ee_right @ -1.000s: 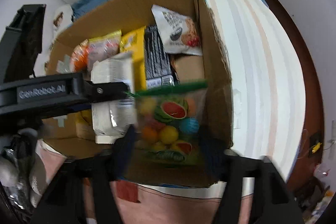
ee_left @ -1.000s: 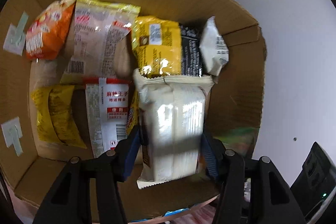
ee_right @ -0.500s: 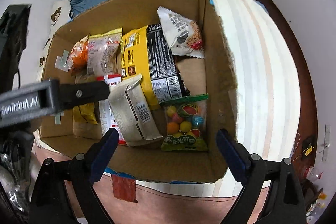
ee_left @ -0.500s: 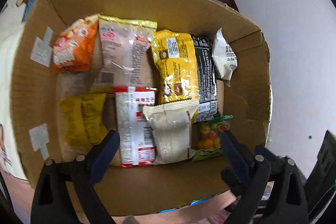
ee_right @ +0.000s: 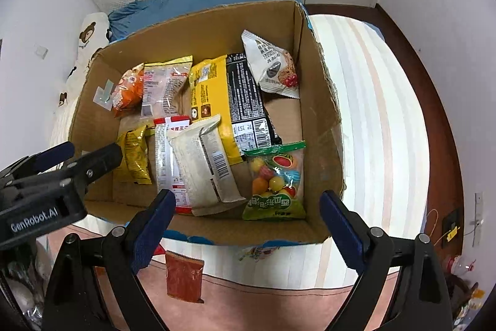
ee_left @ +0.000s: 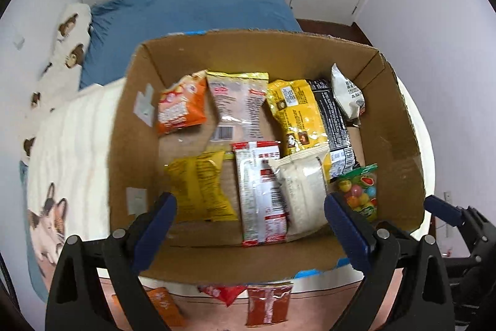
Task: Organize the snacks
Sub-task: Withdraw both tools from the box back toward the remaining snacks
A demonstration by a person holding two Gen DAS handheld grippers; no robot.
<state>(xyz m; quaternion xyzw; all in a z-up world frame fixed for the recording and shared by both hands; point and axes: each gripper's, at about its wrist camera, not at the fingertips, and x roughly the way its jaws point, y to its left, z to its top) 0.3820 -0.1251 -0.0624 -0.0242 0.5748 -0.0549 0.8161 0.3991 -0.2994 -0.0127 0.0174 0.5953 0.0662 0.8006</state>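
Note:
An open cardboard box (ee_left: 130, 145) on a bed holds several snack packets. A cream packet (ee_left: 303, 194) lies near the front, leaning on a red-and-white packet (ee_left: 263, 194). Beside it in the front right corner lies a clear bag of fruit candy (ee_left: 359, 194). My left gripper (ee_left: 249, 200) hangs open above the box's near edge, holding nothing. In the right wrist view, my right gripper (ee_right: 248, 197) is also open and bare above the cream packet (ee_right: 204, 166) and candy bag (ee_right: 276, 176). An orange bag (ee_left: 181, 107), a yellow bag (ee_left: 201, 188) and a yellow-black packet (ee_left: 297, 114) lie further in.
Loose sachets lie outside the box's front wall on a pink cover: a red one (ee_left: 268, 303) and an orange one (ee_left: 161, 309). A blue sheet (ee_left: 186, 14) and pillow are behind the box. A striped blanket (ee_right: 378, 114) spreads to its right.
The left gripper let go of the cream packet and the right one released the candy bag; both packets now lie in the box. Both grippers opened wide and drew up and back.

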